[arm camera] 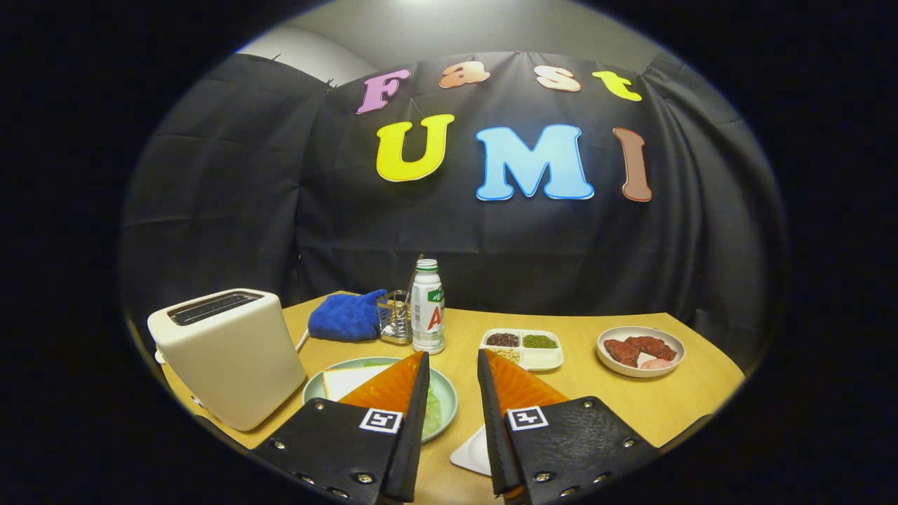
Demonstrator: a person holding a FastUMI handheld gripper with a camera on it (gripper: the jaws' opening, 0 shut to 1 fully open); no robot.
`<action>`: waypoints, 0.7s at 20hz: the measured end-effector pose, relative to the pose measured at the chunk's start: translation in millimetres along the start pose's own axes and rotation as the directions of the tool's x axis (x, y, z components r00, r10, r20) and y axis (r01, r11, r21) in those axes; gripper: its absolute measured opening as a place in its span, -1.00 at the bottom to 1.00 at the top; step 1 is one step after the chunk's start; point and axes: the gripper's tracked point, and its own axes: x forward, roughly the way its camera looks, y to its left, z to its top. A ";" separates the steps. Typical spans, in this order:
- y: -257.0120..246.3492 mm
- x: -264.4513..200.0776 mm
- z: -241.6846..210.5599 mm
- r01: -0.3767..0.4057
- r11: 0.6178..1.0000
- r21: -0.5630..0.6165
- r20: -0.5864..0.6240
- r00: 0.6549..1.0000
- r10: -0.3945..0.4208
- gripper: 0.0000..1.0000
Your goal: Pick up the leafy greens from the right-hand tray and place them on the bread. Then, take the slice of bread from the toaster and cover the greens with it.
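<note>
- The tool (452, 365) hangs above the near edge of a wooden worktop (631, 400), its two fingers spread apart with nothing between them.
- A green plate (443, 393) sits just ahead, at about 11 o'clock from the fingertips, partly hidden by the left finger. On it lie a white slice of bread (347, 382) and some pale greens (431, 414), so the greens step looks done.
- The toaster (228, 354) stands at 9 o'clock of the plate, near it, slot upward. The slot looks dark; whether a slice stands in it cannot be told. Risk: the fingers may close on nothing, or on the slot wall.
- Risk: swinging over to the toaster at a low height could brush the plate and drag the greens off the bread.
- Risk: pulling a slice out at a slant could jam it and tip or shift the toaster.
- A white tray (473, 452) lies under the right finger. It could be knocked if the tool drops.
- At 12 o'clock stand a bottle (427, 308), a wire holder (395, 317) and a blue mitt (347, 315). At 1 o'clock is a divided dish (523, 348), and at 2 o'clock a bowl of meat (640, 349). All are well apart from the likely path.
</note>
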 end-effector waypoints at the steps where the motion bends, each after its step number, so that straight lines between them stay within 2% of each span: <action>1: -10.1 -6.5 3.1 0.013 1.000 -0.004 0.011 1.000 -0.013 -0.19; 7: -69.7 -43.7 10.3 0.081 0.997 -0.007 0.061 0.995 -0.081 -0.19; 14: -158.4 -86.8 -3.5 0.179 0.984 -0.023 0.032 0.983 -0.178 -0.20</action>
